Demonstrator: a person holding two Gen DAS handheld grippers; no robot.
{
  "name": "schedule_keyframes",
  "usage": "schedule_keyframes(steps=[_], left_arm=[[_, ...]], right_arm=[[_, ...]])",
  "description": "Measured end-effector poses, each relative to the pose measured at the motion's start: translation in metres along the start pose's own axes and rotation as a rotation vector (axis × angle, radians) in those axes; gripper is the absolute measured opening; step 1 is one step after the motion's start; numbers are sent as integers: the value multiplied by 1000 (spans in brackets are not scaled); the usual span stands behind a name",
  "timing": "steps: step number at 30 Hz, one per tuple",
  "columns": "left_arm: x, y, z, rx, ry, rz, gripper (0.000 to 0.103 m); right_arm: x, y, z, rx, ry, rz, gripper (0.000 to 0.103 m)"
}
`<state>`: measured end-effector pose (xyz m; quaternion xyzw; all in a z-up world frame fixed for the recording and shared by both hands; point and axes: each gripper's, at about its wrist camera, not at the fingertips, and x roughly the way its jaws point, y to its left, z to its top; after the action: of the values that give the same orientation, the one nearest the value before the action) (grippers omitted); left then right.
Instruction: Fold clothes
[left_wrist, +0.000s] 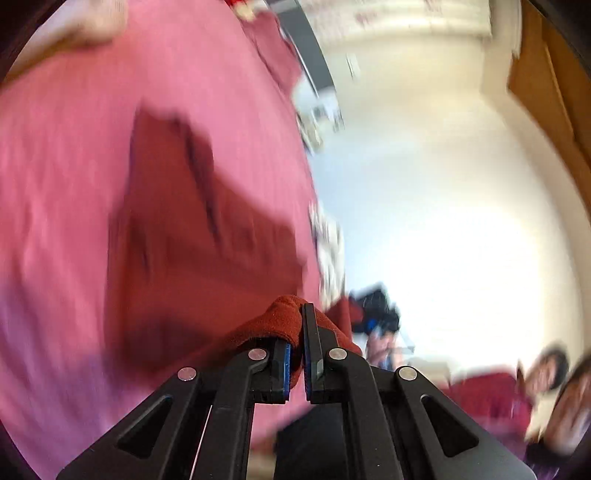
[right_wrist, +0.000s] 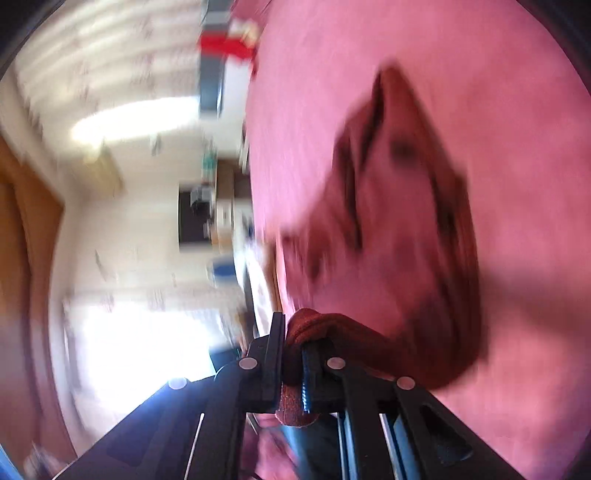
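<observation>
Garment (left_wrist: 207, 236) (dark red) stretches lengthwise away from both clamped hand-held grippers.

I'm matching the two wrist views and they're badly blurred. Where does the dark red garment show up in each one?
Left wrist: the dark red garment fills the centre-left, running down to a fold pinched in the left gripper at bottom centre.
Right wrist: the garment fills the centre-right, trailing down to a bunched edge clamped in the right gripper.
Shared landmark: the pink bedspread under it.
</observation>
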<state>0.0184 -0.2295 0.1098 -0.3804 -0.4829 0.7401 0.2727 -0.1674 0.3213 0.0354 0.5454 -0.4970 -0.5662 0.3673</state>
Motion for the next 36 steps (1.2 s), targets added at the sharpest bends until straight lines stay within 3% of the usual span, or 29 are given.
schedule_keyframes(steps=[3,5,6,8,10,12,14,17,19,23,26,29,30,31,32,33,34,35,36], left_arm=[[23,43,72,-179,-162,106,11],[38,67,89,-260,-169,168,19],[46,77,94,-290,-160,198,20],[55,89,101,-313,-148,245,20],[50,81,97,-245,-154,256,24],[45,73,93,-176,-160,266,34],[34,66,83,-135,-184,301,51],[27,53,52,-18,-181,358,64],[25,52,31,28,-140,377,71],[38,51,-10,107,-38,414,73],[45,43,-27,220,-41,441,80],[59,33,-27,272,-49,481,80],[62,29,-25,281,-39,509,80],[66,25,-24,291,-29,536,79],[70,20,-25,306,-13,564,75],[74,15,-25,332,17,595,67],[77,12,-26,356,50,622,45],[80,9,-26,376,79,646,37],[81,8,-27,386,96,655,37]], right_arm=[[10,-36,67,179,-178,-21,12],[15,-63,93,282,-255,-62,27],[17,-75,101,327,-279,-86,27],[16,-82,107,328,-278,-55,27],[6,-75,106,250,-293,-80,28],[-9,-61,99,151,-339,-167,28],[-11,-42,80,25,-324,-213,28],[-14,-15,52,-164,-298,-282,29],[-13,-3,25,-296,-249,-385,29],[-1,9,-34,-550,-149,-557,32],[18,8,-56,-650,-90,-600,32],[40,-4,-58,-669,-58,-677,28],[40,-5,-57,-651,-57,-656,21],[39,-5,-57,-633,-57,-635,7],[39,-6,-57,-615,-56,-613,6],[38,-6,-57,-599,-57,-591,6],[29,-2,-62,-600,-67,-559,5],[17,2,-69,-604,-70,-531,5],[9,4,-74,-607,-67,-522,5]])
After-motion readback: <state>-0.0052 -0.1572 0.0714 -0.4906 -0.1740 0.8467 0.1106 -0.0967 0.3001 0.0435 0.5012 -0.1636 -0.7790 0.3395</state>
